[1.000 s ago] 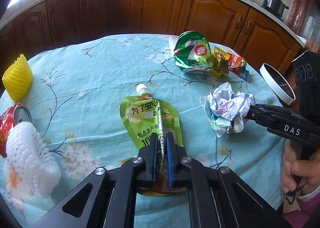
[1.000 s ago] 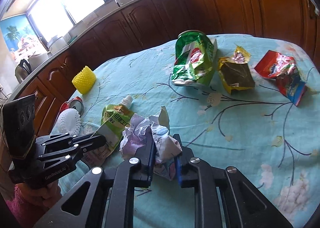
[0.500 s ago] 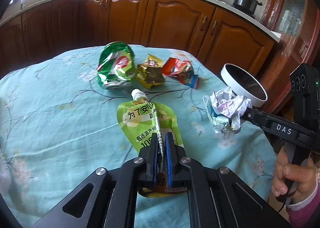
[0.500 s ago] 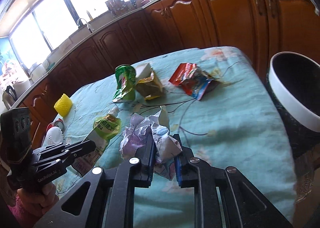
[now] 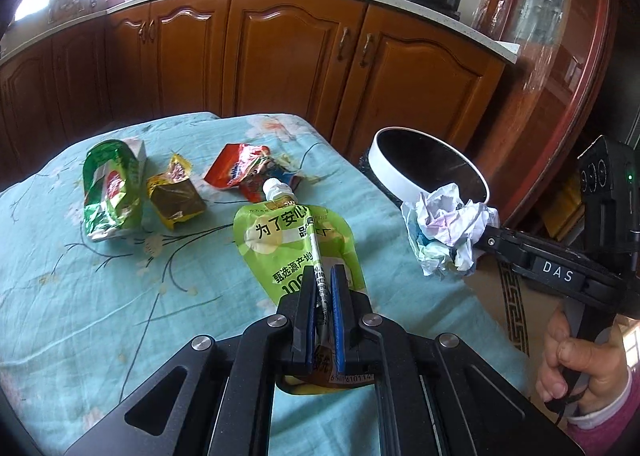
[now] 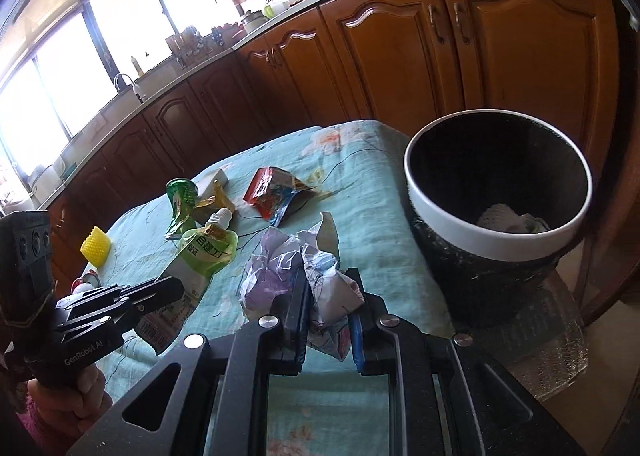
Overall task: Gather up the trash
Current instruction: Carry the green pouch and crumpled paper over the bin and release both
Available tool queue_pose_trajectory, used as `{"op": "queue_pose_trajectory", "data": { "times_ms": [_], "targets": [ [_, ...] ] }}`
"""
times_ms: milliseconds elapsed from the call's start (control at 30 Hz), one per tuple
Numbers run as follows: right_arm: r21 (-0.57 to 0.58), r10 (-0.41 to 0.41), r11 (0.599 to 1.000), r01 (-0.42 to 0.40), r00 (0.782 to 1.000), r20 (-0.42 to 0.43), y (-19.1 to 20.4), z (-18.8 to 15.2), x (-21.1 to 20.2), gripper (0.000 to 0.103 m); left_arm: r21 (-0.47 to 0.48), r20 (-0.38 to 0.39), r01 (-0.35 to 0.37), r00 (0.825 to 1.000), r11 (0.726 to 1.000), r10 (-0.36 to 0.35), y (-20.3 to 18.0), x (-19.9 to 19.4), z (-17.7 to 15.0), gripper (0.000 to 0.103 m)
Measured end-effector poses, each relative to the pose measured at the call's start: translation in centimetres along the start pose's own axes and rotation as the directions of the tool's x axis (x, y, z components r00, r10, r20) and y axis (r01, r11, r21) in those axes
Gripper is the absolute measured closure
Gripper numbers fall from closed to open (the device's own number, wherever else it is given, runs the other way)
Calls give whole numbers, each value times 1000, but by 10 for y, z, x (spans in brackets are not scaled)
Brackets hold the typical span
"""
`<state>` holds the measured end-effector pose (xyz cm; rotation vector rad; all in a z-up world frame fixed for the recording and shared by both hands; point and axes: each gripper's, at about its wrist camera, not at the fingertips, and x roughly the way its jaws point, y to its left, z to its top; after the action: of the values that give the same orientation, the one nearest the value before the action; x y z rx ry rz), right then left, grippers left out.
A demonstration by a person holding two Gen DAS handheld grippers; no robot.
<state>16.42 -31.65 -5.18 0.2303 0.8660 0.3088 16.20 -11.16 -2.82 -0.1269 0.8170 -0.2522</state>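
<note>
My left gripper (image 5: 322, 276) is shut on a green spouted drink pouch (image 5: 288, 240) and holds it above the table; the pouch also shows in the right wrist view (image 6: 200, 260). My right gripper (image 6: 327, 280) is shut on a crumpled paper ball (image 6: 296, 276), also seen in the left wrist view (image 5: 444, 232), near the table's right edge. A black trash bin with a white rim (image 6: 496, 212) stands just right of the table, some trash inside; it also shows in the left wrist view (image 5: 404, 180).
On the teal floral tablecloth (image 5: 120, 296) lie a green snack bag (image 5: 110, 192), a yellow-brown wrapper (image 5: 176, 200) and a red wrapper (image 5: 244, 172). A yellow foam piece (image 6: 96, 246) sits far left. Wooden cabinets (image 5: 280, 64) stand behind.
Both grippers have swung right with their loads toward the bin. The bin now fills the right of the right wrist view. Both stay shut.
</note>
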Motion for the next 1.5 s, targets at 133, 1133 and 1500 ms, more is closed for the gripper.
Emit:
{"op": "queue_pose_trajectory", "data": {
  "times_ms": [133,1133,1500],
  "targets": [
    [19,-22,1000,22,1000,20,-17,5,-9,86,21,-1,7,1000,1000,-7,-14,11,8,98],
    [145,-134,982,122,988,79,-99,30,-28,86,131,-43,82,996,988,-77,-75,82,51,98],
    [128,-188,975,181,981,50,-123,62,-13,86,154,-71,123,991,980,-113,-92,116,86,98]
  ]
}}
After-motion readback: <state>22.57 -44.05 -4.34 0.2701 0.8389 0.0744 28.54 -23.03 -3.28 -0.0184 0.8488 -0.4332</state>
